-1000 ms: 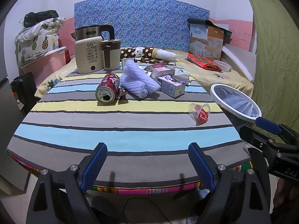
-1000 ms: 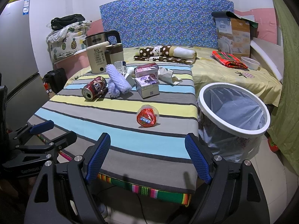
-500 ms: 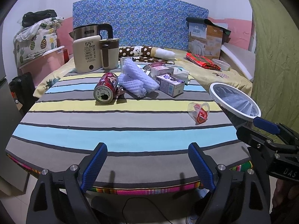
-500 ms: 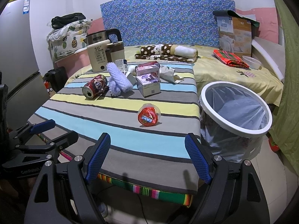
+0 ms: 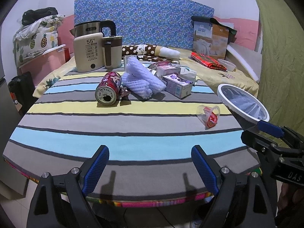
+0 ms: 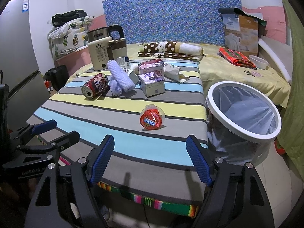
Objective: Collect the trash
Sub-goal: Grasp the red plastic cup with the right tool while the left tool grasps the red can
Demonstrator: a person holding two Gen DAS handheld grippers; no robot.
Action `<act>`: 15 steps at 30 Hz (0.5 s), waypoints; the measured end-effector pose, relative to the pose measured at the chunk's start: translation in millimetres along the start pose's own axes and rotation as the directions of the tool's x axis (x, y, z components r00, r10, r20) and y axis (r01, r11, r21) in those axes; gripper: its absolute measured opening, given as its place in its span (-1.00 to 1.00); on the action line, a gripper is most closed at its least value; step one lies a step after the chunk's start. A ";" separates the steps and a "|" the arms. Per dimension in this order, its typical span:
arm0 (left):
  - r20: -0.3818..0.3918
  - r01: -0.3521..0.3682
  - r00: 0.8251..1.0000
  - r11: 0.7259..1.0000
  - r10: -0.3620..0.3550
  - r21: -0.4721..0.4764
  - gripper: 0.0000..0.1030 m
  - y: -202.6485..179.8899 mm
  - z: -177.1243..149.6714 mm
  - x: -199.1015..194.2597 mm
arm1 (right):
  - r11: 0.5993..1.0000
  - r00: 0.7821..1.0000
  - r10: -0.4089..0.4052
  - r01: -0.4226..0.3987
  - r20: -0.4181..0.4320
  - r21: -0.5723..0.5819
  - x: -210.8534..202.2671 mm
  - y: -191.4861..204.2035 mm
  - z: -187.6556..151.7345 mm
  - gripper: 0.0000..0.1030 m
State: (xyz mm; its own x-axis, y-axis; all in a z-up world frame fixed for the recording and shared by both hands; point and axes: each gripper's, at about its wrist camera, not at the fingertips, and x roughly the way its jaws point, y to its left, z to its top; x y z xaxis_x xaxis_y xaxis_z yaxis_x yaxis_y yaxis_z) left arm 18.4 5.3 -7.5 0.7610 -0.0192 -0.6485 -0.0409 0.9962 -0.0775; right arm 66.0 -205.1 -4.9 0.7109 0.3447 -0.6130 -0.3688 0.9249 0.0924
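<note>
Trash lies on the striped table (image 5: 133, 129): a red can (image 5: 108, 89) on its side, a white foam net (image 5: 140, 79), small purple-printed boxes (image 5: 177, 85), a crumpled tissue (image 6: 173, 72), and nearer me a clear cup with a red wrapper (image 6: 152, 118). To the table's right stands a white-rimmed bin (image 6: 210, 102) lined with a bag. Over the near edge, my left gripper (image 5: 150, 152) is open and empty. Beside it, my right gripper (image 6: 150, 142) faces the cup from short of it; its jaws are closing with nothing between them.
A kettle base with a steel kettle (image 5: 89, 55) and a brown mug (image 5: 112, 51) stand at the table's far left. Behind is a bed with a rolled blanket (image 6: 171, 48) and a carton (image 6: 240, 35). A fridge (image 6: 17, 57) is at the left.
The right gripper's fingers have drawn slightly closer together. Both views have barely shifted, and nothing on the table has moved.
</note>
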 end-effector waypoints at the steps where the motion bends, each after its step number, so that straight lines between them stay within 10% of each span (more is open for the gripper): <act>1: 0.001 -0.004 1.000 1.000 0.004 -0.001 0.72 2.0 1.7 2.6 | 1.000 1.000 0.001 -0.001 -0.004 -0.001 2.5 -0.5 1.0 0.51; 15: 0.030 -0.117 0.993 0.992 0.118 -0.039 0.72 56.1 58.9 54.8 | 1.000 0.999 0.018 -0.019 -0.041 -0.010 40.2 -8.4 18.3 0.41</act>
State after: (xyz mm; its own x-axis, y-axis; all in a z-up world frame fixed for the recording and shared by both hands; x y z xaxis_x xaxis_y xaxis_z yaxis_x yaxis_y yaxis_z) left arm 96.0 65.1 -2.9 0.7698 0.1015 -0.6302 -0.1550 0.9874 -0.0303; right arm 108.6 -196.0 -16.0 0.6787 0.3548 -0.6430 -0.3880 0.9166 0.0962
